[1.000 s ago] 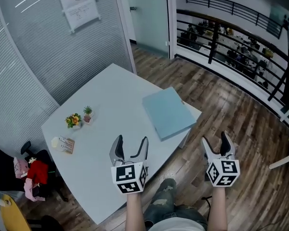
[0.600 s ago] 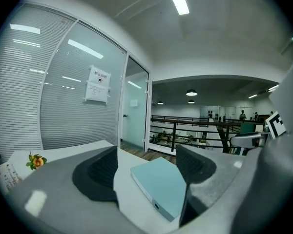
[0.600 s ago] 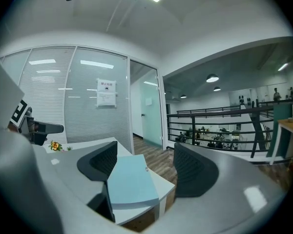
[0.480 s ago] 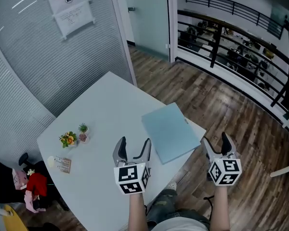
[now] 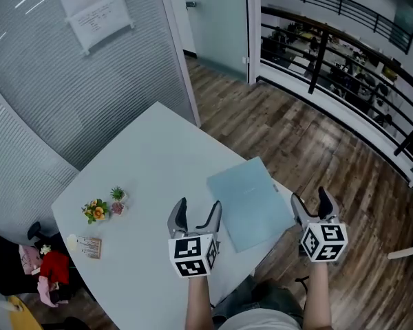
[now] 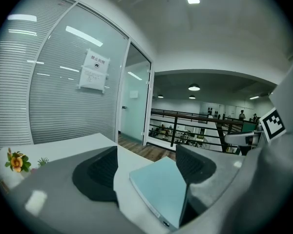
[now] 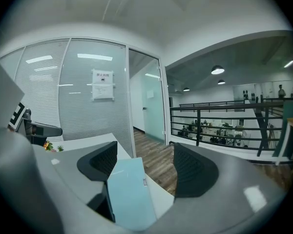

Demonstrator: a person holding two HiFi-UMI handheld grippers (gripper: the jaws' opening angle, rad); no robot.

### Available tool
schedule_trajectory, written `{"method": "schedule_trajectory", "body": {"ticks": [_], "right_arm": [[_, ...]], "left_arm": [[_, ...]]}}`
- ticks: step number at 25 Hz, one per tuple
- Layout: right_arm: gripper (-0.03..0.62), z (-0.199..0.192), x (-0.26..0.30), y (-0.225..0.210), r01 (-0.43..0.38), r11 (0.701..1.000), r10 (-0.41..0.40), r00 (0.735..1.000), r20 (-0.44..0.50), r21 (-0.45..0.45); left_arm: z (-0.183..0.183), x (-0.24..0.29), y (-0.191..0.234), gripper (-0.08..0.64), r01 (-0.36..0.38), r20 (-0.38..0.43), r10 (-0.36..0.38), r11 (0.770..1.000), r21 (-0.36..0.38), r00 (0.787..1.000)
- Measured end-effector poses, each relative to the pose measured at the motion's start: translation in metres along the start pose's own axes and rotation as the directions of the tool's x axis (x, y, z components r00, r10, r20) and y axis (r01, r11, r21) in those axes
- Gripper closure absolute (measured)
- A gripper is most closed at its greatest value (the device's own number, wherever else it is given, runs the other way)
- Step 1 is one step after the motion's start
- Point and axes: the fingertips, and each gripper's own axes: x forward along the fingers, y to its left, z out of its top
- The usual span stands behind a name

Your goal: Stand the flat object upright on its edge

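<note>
Table: a white, smooth-topped table (image 5: 151, 163) stands on a brown wooden plank floor (image 5: 316, 150) and serves as the reference for every place below.
Flat object: a light-blue, thin rectangular folder (image 5: 250, 203) lies flat on the table, at its right edge near the right-hand corner; no edge of it is raised.
Left gripper: the left gripper (image 5: 197, 210) hovers above the table's near part, just beside the folder's near-left corner and not touching it.
Left jaws: spread wide with nothing between them; the left gripper view shows the folder (image 6: 161, 189) lying on the table ahead of the gap.
Right gripper: the right gripper (image 5: 310, 201) hangs off the table's right edge, over the floor, close to the folder's right side.
Right jaws: wide apart and empty; the right gripper view shows the folder (image 7: 129, 194) low and left of the gap.
Other things on the table: a small pot of orange and yellow flowers (image 5: 96, 210) and a tiny green potted plant (image 5: 117, 196) stand together near the table's left edge, with a small printed card box (image 5: 89, 246) at the near-left edge.
Beyond the table: a white paper notice (image 5: 96, 5) hangs on the ribbed glass wall behind the table's far side.
</note>
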Motion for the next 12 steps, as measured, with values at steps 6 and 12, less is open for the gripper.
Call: {"method": "schedule_trajectory", "body": {"ticks": [6,12], "right_arm": [[0.216,-0.012,0.030,0.003,-0.035,0.999,0.036,0.998,-0.056,0.015],[0.210,-0.026,0.061,0.005,-0.095,0.996,0.094,0.988,-0.124,0.002]], "left_arm": [[-0.019,0.014,0.007,0.202,-0.008,-0.068,0.006,1.000,-0.027,0.998],[-0.040,0.028,0.006,0.202,-0.010,-0.116,-0.006,0.991,-0.133,0.993]]}}
